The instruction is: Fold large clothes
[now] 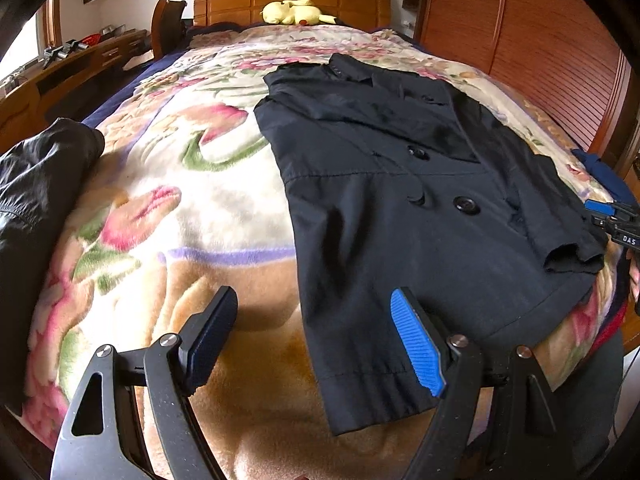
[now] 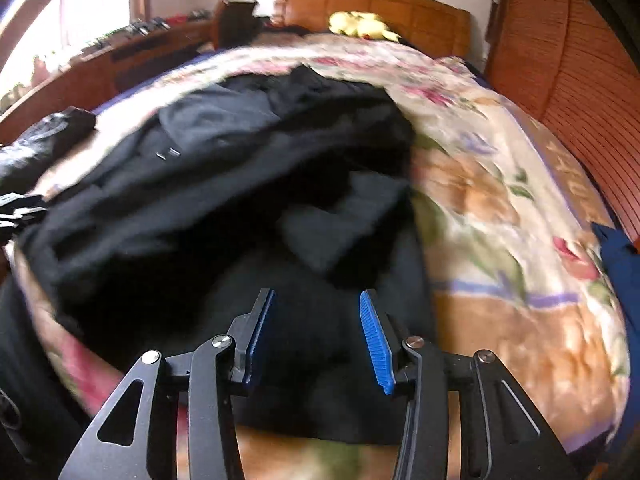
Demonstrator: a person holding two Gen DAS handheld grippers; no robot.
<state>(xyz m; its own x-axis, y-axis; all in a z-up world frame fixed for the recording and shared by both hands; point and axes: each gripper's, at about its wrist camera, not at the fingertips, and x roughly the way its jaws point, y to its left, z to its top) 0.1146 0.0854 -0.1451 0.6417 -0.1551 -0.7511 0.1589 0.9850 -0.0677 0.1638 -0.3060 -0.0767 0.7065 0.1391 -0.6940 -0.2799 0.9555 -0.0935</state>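
A black double-breasted coat [image 1: 420,184] lies spread on the floral blanket [image 1: 180,200], collar toward the headboard, one sleeve folded across its front. My left gripper [image 1: 314,294] hovers open over the coat's near left hem, its left finger above bare blanket and its blue pad [image 1: 418,344] above the cloth. In the blurred right wrist view the coat [image 2: 200,208] fills the left and middle. My right gripper [image 2: 316,294] stands open above the coat's near edge with nothing pressed between its pads. The right gripper [image 1: 612,216] also shows at the coat's right sleeve.
A second dark, shiny garment [image 1: 36,184] lies at the bed's left edge. A yellow plush toy [image 1: 296,12] rests by the wooden headboard. Blue cloth [image 1: 604,176] lies at the right edge beside a wooden wardrobe [image 1: 520,32]. A cluttered wooden desk [image 1: 60,76] runs along the left.
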